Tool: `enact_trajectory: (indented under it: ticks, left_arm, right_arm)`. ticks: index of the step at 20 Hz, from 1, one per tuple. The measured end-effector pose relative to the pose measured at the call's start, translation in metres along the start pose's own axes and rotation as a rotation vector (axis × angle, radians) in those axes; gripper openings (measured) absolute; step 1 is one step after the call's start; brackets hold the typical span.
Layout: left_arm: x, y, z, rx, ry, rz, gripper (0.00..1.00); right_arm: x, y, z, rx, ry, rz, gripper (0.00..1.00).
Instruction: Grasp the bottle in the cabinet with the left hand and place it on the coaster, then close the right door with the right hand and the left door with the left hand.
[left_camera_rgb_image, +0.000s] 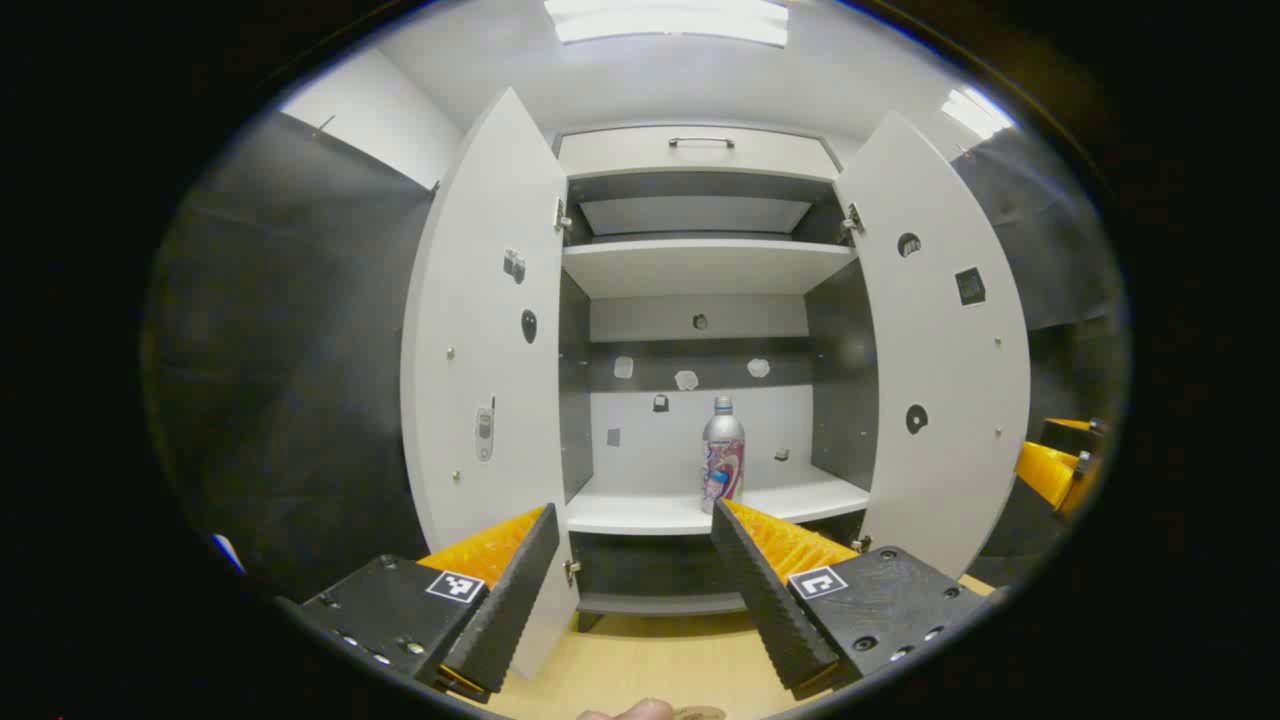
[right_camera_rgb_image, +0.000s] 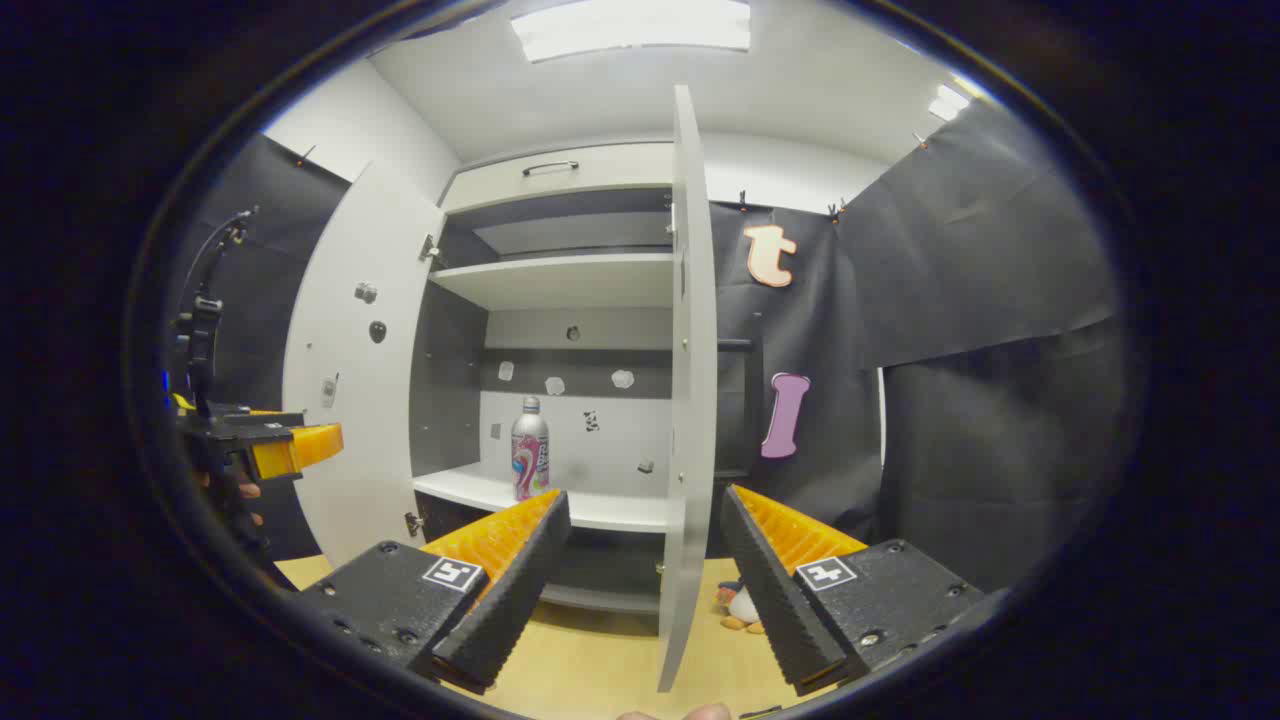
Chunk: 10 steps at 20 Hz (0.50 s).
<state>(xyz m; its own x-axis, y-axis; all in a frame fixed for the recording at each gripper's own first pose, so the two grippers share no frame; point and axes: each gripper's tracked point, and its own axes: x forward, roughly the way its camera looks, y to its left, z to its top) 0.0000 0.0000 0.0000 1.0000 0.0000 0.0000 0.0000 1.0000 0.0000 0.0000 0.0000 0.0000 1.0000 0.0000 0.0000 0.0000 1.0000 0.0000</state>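
Left gripper view: white two-door cabinet (left_camera_rgb_image: 700, 270) stands open — silver printed bottle (left_camera_rgb_image: 722, 455) upright on its lower shelf. Left gripper (left_camera_rgb_image: 635, 530) and right gripper (right_camera_rgb_image: 645, 515) both spread, empty.

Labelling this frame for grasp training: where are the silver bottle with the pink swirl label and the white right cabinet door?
Silver bottle with pink swirl label (left_camera_rgb_image: 722, 460), left gripper view, label middle.
White right cabinet door (left_camera_rgb_image: 945, 370), left gripper view, inner face.
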Motion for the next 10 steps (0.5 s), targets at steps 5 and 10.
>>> enact_trajectory:
  ticks: [5,10]
  left_arm:
    - [-0.003,0.002,0.009,0.007,-0.014,0.022,0.95]
    - [-0.005,0.000,0.018,-0.017,-0.025,0.011,0.95]
  right_arm:
    - [-0.004,-0.004,-0.001,0.009,0.008,0.007,0.99]
    - [-0.007,-0.012,0.009,0.032,-0.014,-0.009,0.99]
